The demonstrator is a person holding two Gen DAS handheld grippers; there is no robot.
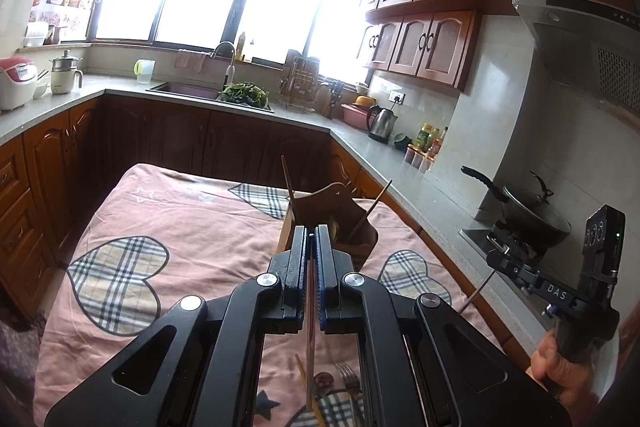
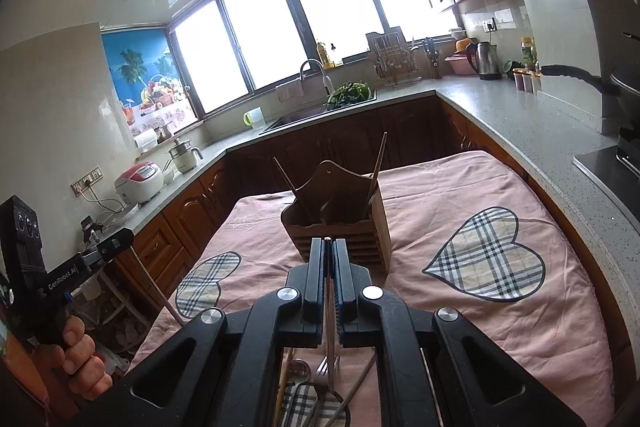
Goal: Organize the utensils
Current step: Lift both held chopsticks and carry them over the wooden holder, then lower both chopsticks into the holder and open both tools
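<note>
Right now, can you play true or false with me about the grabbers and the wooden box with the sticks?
1. The wooden holder stands on a pink cloth with checked hearts. True.
2. The holder is empty. False: chopsticks stick up out of it.
3. The left gripper is wide open. False: it is shut on a thin reddish stick.
4. The right gripper is shut on a thin metal utensil. True.
5. A fork lies on the cloth near the grippers. True.
</note>
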